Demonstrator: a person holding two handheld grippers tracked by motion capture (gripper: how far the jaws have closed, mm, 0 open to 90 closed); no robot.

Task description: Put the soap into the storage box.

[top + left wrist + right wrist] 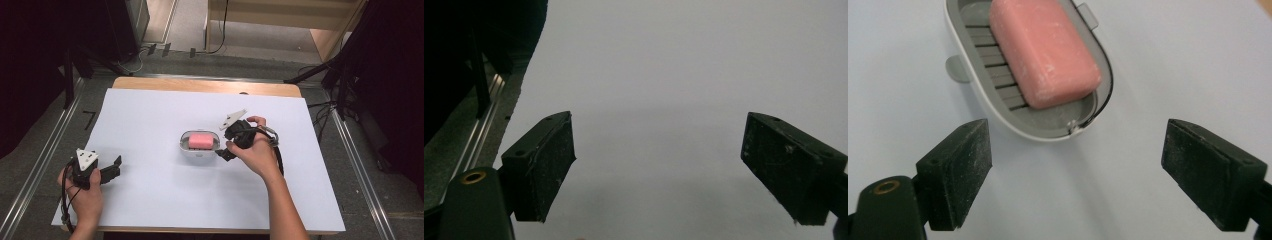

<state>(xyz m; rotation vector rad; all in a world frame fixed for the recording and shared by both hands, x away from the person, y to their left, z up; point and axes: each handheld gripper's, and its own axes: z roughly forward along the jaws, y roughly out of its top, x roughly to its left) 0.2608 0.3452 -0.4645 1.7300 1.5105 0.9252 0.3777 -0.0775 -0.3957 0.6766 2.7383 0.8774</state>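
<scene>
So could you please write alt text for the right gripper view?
A pink soap bar lies in an open white soap dish with a grey slatted insert, on a white table surface. The right gripper has its two black jaws wide open just short of the dish, touching nothing.

Wooden table (205,85) under a white sheet (150,190), soap dish (184,145) with pink soap (200,140) at centre.

Readable text: none is showing anywhere
Pink soap (1044,52): no stamp or brand is showing; lying ahead of the jaws
Soap dish (979,99): no label is showing
</scene>
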